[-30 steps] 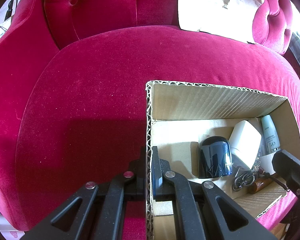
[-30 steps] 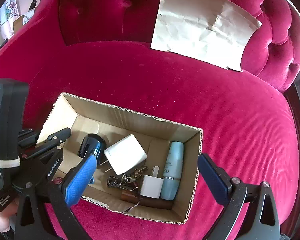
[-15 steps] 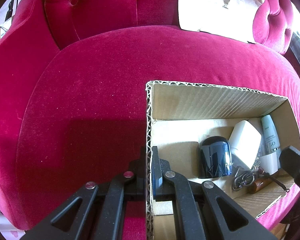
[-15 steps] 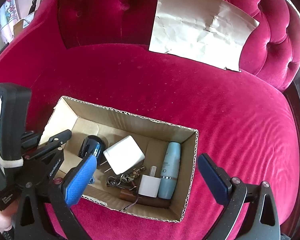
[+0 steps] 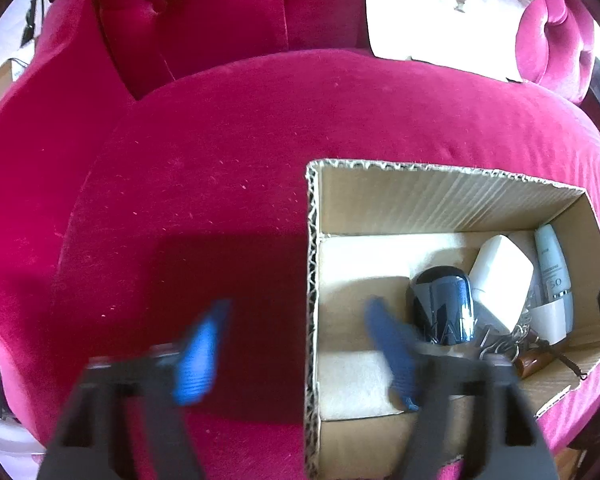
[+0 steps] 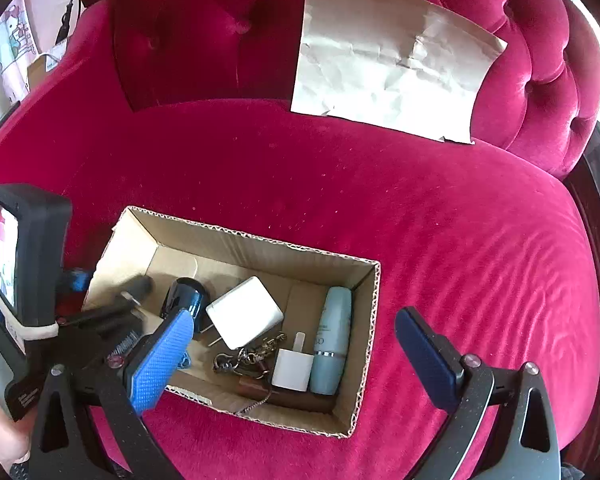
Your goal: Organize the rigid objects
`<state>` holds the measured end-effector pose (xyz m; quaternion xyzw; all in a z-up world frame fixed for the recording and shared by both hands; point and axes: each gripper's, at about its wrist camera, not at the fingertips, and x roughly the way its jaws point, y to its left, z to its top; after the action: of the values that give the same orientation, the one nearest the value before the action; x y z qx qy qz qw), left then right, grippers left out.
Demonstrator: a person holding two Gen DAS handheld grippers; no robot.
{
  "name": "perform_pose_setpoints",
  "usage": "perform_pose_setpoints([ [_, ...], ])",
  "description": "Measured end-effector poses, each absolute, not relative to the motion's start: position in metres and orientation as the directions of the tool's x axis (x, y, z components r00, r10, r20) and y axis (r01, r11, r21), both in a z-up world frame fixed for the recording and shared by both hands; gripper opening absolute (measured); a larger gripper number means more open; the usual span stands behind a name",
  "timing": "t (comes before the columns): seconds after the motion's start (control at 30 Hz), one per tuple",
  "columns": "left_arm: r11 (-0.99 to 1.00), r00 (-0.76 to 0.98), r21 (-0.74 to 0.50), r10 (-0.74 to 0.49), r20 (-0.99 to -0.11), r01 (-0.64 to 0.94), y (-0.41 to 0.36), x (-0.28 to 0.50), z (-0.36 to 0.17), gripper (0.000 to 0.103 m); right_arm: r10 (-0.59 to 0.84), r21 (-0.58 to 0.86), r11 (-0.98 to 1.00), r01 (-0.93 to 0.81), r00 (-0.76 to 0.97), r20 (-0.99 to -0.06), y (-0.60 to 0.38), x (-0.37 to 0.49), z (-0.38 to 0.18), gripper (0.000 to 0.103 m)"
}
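- The left gripper (image 5: 296, 352) has just let go of the cardboard box (image 5: 311, 264)'s near wall; its fingers (image 5: 198, 360) have been opening and now straddle that edge, blurred, touching nothing.
- Box sits on the red sofa seat (image 6: 440, 240), open velvet all round.
- Right gripper (image 6: 292, 356): fingers spread wide, empty, hovering over the box's right end.

Crimson velvet sofa (image 6: 340, 200), crumpled paper sheet (image 6: 388, 68) against backrest
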<state>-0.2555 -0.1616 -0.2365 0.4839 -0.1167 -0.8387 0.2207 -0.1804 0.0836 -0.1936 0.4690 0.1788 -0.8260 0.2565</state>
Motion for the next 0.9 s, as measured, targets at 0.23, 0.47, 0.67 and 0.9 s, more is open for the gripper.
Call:
perform_pose_setpoints([
  [0.23,-0.871,-0.448,0.421,-0.491,-0.747,0.252,-0.153,-0.240,-0.228,0.103,-0.266,-0.041,-0.815,0.578,-0.436,-0.860,0.097,-0.175,-0.185,0.103],
  [0.47,-0.879,-0.476,0.420,-0.476,-0.739,0.226,-0.134,-0.217,-0.208,0.103,-0.278,-0.035,-0.817,0.575,-0.446,-0.851,0.111,-0.161,-0.171,0.103],
  [0.67,-0.869,-0.494,0.431,-0.494,-0.715,0.244,-0.110,-0.216,-0.193,0.103,-0.286,-0.028,-0.825,0.565,-0.459,-0.841,0.122,-0.151,-0.153,0.103],
  [0.9,-0.870,-0.519,0.416,-0.491,-0.700,0.263,-0.084,-0.190,-0.177,0.103,-0.301,-0.014,-0.829,0.559,-0.467,-0.831,0.134,-0.137,-0.126,0.103],
])
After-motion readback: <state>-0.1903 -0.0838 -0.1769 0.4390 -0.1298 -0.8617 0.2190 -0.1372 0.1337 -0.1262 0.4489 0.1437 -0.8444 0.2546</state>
